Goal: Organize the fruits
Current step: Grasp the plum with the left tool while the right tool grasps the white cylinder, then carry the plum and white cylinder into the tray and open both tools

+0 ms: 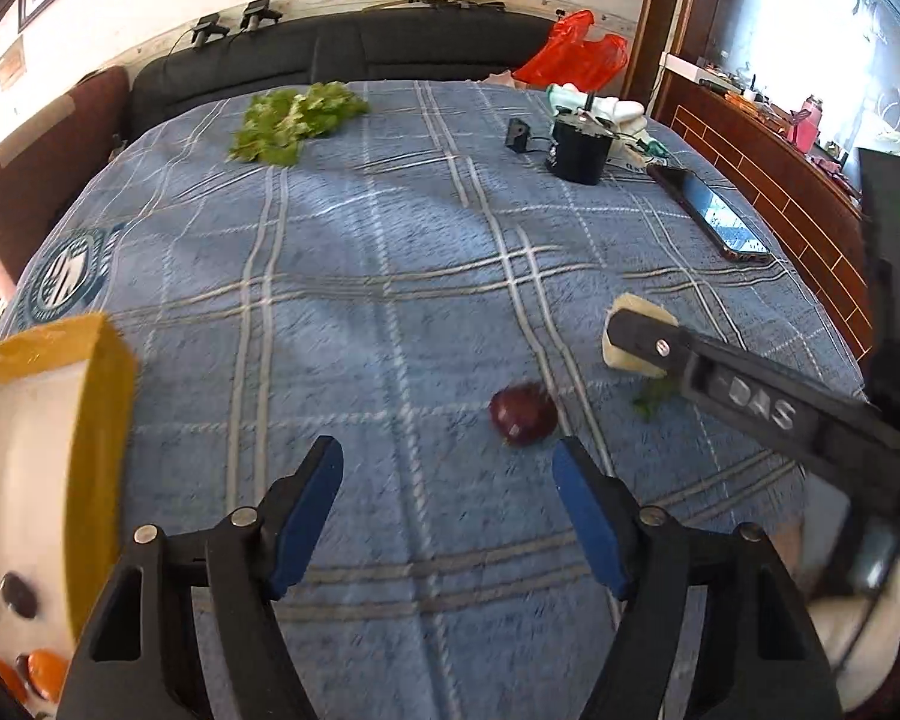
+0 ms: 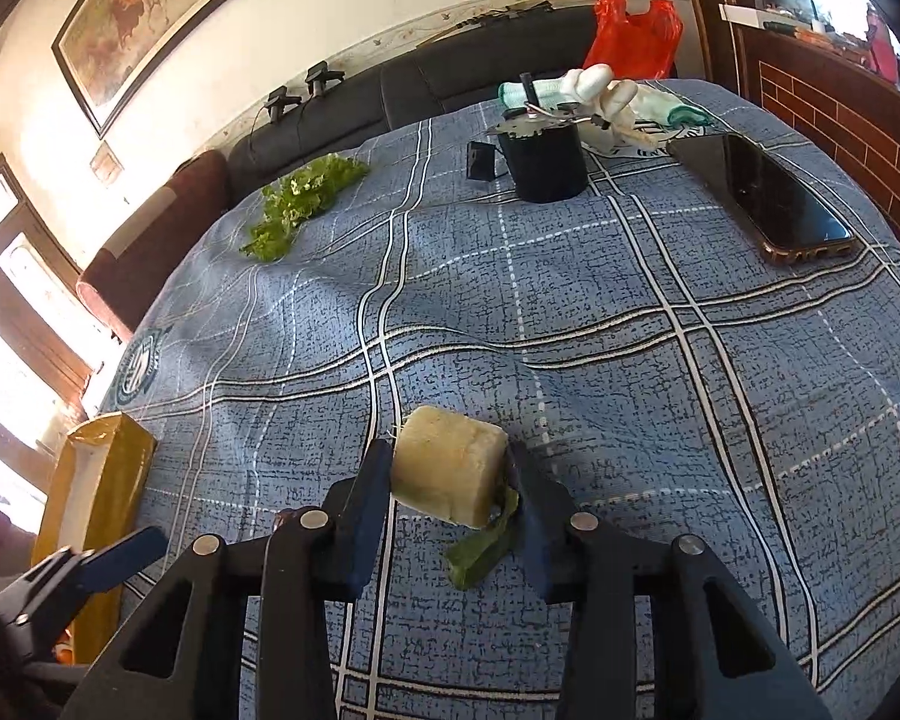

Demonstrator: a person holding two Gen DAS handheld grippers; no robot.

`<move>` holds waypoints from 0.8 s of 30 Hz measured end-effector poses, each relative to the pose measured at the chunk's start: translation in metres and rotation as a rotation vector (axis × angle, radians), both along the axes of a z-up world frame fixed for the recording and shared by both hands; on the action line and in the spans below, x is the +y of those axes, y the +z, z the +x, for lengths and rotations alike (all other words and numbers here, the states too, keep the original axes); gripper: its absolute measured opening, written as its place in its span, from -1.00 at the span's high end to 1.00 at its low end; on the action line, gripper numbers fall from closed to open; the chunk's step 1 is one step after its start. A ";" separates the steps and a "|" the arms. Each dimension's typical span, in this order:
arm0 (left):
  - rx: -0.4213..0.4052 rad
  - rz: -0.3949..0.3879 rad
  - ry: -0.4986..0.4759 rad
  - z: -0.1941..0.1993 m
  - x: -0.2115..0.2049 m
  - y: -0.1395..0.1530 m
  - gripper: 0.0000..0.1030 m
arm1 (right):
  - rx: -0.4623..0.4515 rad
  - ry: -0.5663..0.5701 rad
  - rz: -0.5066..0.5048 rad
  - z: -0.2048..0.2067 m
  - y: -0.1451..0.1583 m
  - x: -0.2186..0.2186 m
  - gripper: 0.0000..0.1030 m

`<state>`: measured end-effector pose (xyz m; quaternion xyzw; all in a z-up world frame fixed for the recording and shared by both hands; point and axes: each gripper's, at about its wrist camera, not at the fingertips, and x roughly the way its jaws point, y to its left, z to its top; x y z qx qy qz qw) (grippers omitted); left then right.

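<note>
My right gripper point(image 2: 447, 483) is shut on a pale yellow peeled fruit chunk point(image 2: 447, 471), held just over the blue plaid cloth point(image 2: 630, 360); a green leaf scrap point(image 2: 480, 552) lies under it. The chunk point(image 1: 630, 330) and the right gripper's finger point(image 1: 750, 384) also show in the left wrist view. My left gripper point(image 1: 447, 468) is open and empty, hovering just short of a dark red round fruit point(image 1: 522, 415) on the cloth. A yellow box point(image 1: 36, 456) with white inside, holding orange and dark items, stands at the left edge; it also shows in the right wrist view point(image 2: 99, 510).
A heap of leafy greens point(image 1: 294, 120) lies at the far left of the table. A black cylindrical device point(image 1: 576, 150) with a cable, white gloves point(image 2: 594, 87), a red plastic bag point(image 1: 576, 51) and a phone point(image 2: 768, 198) are at the far right. A dark sofa point(image 1: 342, 54) runs behind.
</note>
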<state>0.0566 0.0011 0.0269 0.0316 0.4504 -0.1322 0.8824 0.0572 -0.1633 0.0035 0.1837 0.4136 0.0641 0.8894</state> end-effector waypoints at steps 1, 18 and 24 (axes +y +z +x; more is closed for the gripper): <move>-0.008 0.006 -0.007 0.004 -0.005 -0.002 -0.39 | -0.003 -0.007 0.009 -0.002 0.001 -0.003 0.20; -0.026 0.024 -0.021 0.007 -0.019 -0.011 0.48 | -0.024 -0.018 0.043 -0.009 0.007 -0.009 0.19; -0.049 -0.036 0.041 -0.025 0.020 0.017 0.48 | -0.052 0.001 0.036 -0.014 0.011 -0.002 0.19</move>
